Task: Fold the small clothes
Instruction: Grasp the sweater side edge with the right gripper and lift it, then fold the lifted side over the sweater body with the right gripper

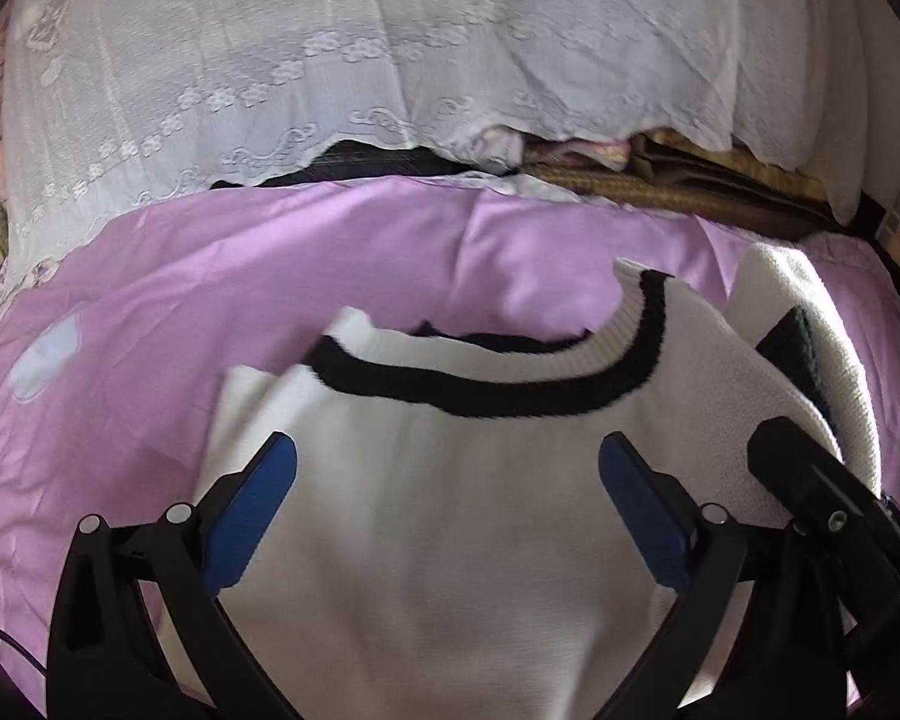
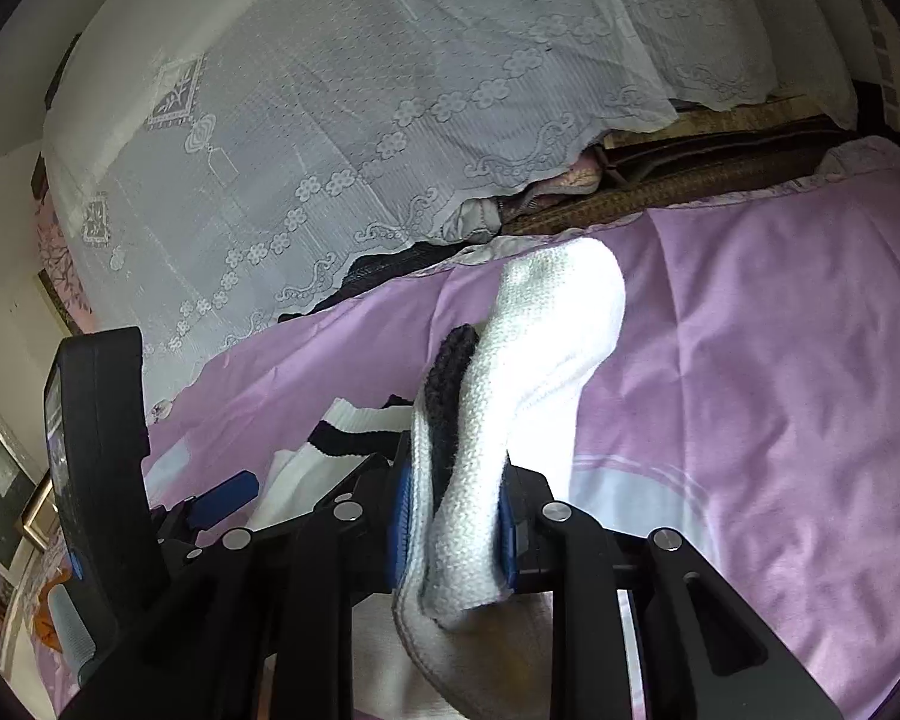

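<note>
A small white knit sweater (image 1: 450,510) with a black-striped collar (image 1: 498,396) lies on a purple bedsheet (image 1: 210,276). My left gripper (image 1: 447,462) is open just above the sweater's chest, its blue pads apart and empty. My right gripper (image 2: 453,522) is shut on a bunched white sleeve (image 2: 534,348) with a black cuff (image 2: 450,372), held up off the sheet. In the left wrist view the right gripper's black body (image 1: 810,480) shows at the right edge beside the lifted sleeve (image 1: 792,300). The left gripper's pad (image 2: 225,495) shows at the left of the right wrist view.
A white lace cover (image 1: 330,60) drapes over a pile at the back of the bed. Brown woven mats (image 1: 690,186) and dark fabric peek out under it. The purple sheet (image 2: 780,360) spreads to the right. Framed pictures (image 2: 0,480) stand at far left.
</note>
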`<state>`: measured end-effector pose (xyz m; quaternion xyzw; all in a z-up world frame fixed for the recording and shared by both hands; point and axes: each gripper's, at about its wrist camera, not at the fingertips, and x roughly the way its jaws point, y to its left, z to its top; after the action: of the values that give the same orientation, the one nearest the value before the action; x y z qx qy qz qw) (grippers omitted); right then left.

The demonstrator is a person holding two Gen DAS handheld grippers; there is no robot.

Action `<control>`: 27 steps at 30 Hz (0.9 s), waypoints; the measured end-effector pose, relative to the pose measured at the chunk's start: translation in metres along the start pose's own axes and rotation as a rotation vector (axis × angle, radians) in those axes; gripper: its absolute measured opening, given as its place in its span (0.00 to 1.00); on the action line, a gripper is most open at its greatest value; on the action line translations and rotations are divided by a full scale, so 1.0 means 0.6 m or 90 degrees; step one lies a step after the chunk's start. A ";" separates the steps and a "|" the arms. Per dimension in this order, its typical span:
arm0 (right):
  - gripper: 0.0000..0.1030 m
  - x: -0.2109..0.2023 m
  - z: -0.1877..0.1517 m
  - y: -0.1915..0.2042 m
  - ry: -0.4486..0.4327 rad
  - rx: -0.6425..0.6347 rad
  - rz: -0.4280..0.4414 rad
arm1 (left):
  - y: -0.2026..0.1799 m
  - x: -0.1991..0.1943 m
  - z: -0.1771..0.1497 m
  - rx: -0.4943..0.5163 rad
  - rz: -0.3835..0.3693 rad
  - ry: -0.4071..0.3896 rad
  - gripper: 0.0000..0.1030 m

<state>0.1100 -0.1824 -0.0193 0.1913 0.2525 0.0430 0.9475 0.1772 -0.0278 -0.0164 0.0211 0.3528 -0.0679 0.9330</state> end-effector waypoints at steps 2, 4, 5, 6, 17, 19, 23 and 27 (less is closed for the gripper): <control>0.23 0.007 0.004 0.039 0.006 -0.028 -0.007 | 0.038 -0.001 0.002 -0.029 -0.014 0.001 0.96; 0.23 0.011 0.007 0.078 0.009 -0.055 -0.010 | 0.077 -0.003 0.004 -0.065 -0.035 0.004 0.96; 0.23 0.013 0.008 0.100 0.009 -0.069 -0.010 | 0.099 -0.005 0.006 -0.086 -0.047 0.008 0.96; 0.23 0.015 0.010 0.120 0.012 -0.078 -0.008 | 0.120 -0.008 0.007 -0.106 -0.056 0.010 0.96; 0.23 0.118 -0.041 0.302 0.087 -0.129 0.022 | 0.312 0.015 -0.040 -0.205 0.043 0.051 0.95; 0.23 0.142 -0.069 0.309 0.105 -0.136 0.015 | 0.327 0.040 -0.062 -0.222 0.064 0.086 0.95; 0.23 0.151 -0.087 0.315 0.097 -0.149 0.001 | 0.318 0.043 -0.069 -0.208 0.105 0.083 0.95; 0.23 0.151 -0.094 0.316 0.097 -0.154 0.001 | 0.311 0.039 -0.073 -0.187 0.110 0.078 0.95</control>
<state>0.1636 0.0279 -0.0332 0.0723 0.3167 0.0883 0.9416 0.1922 0.1579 -0.0664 -0.0810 0.4121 0.0659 0.9051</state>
